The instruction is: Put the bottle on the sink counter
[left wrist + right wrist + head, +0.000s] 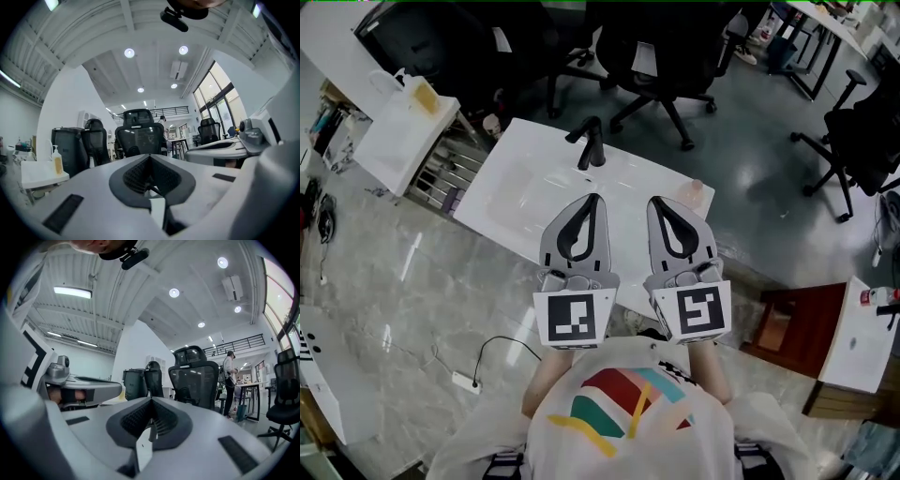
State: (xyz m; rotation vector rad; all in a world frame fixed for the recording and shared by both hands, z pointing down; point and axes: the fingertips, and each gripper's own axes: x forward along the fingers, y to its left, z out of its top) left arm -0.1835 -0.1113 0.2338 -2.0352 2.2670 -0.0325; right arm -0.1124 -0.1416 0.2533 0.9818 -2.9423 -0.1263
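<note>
The white sink counter (511, 202) with its black faucet (589, 142) lies just ahead of both grippers in the head view. A small pale pinkish thing (696, 193) stands at the counter's right corner; its kind is unclear. A pump bottle of yellow liquid (425, 97) (57, 161) stands on a white cabinet at the left. My left gripper (595, 199) (150, 157) and right gripper (657, 202) (151, 399) hang side by side over the counter's near edge, pointing level. Both are shut with nothing between the jaws.
Black office chairs (661, 56) (139, 136) (194, 376) crowd the floor behind the counter. The white cabinet (394, 141) stands left of the sink, with a wire rack beside it. A dark red box (787, 323) sits at the right. A white cable runs over the grey floor (473, 375).
</note>
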